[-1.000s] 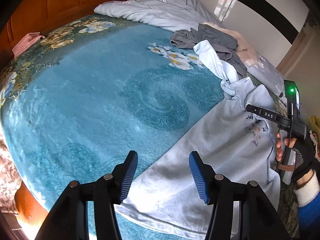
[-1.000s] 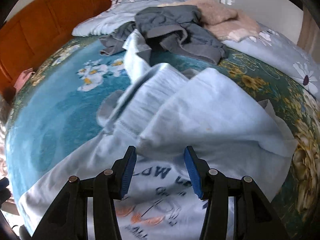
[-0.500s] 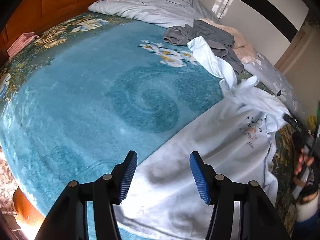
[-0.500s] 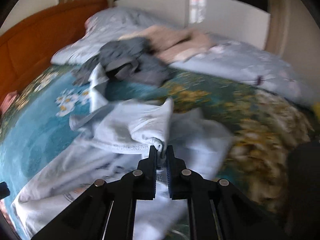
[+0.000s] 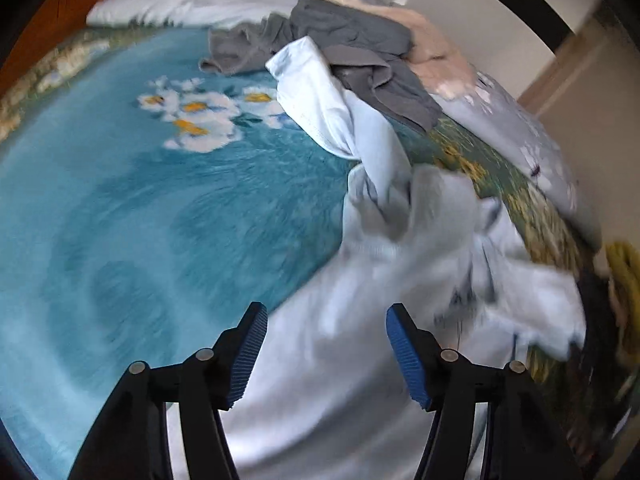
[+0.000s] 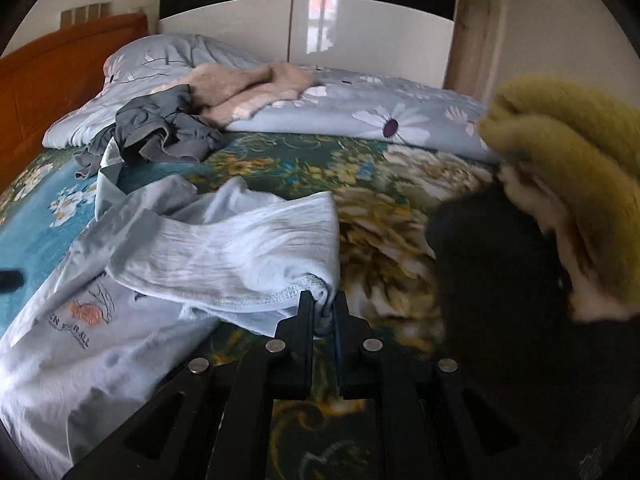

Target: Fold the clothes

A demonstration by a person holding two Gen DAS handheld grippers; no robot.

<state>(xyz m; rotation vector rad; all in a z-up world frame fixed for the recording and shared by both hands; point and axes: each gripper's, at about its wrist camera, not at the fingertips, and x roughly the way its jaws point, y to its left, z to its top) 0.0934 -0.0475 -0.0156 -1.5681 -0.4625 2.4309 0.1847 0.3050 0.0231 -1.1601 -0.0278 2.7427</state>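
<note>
A: What lay on the left side of the bed?

B: The teal floral blanket (image 5: 132, 216) covered it, bare but for its printed white daisies; the orange-brown headboard (image 6: 52, 92) stood behind; the left gripper (image 5: 326, 354) hung over the near edge of the pale blue T-shirt (image 5: 340, 360), jaws apart and widening, the shirt's fabric below the gap but the blue pads (image 5: 404, 354) not pressing on it.

A: And the shirt itself?

B: It sprawled across the middle of the bed, partly on the teal blanket and partly on the darker green and gold border; in the right wrist view its printed chest motif faced up at the left, and a sleeve or hem fold was lifted over the body of the shirt; one twisted end ran up toward the grey garment (image 6: 160, 132); that view of the left camera was blurred, so finer creases could not be told.

A: Further right?

B: The grey garment lay crumpled at the far side, touching a beige fluffy garment (image 6: 240, 88) that rested on the pale flowered quilt (image 6: 360, 112); the right gripper (image 6: 322, 312) was clenched on the stitched edge of the T-shirt, a small bunch of cloth pinched between its jaws and raised off the bed; at the far right a yellow fuzzy sleeve (image 6: 572, 152) and a dark shape filled the corner, too blurred to tell more.
</note>
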